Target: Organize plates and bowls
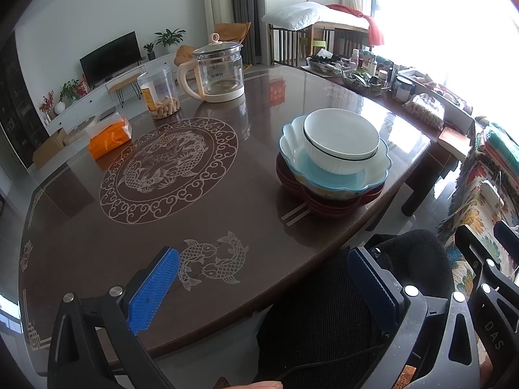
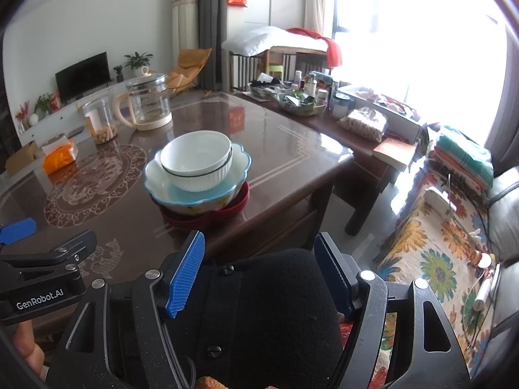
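Dishes stacked near the bench edge; I see both tongs released and empty.

I see a white bowl (image 1: 341,141) nested in a scalloped blue bowl (image 1: 334,175), which sits on red plates (image 1: 324,202); the stack stands on the brown bench (image 1: 129,243), close to its near right edge. My left tongs (image 1: 266,285) hang low over the near bench edge with the jaws spread wide and nothing between them, well apart from the stack. My right tongs (image 2: 259,272) are likewise spread wide and empty, held in front of a dark clothed knee (image 2: 275,308) just short of the bench edge, with the stack ahead of them. Farther back on the bench stand a glass kettle (image 1: 217,71), a clear jar (image 1: 160,95) and an orange tissue pack (image 1: 108,139).
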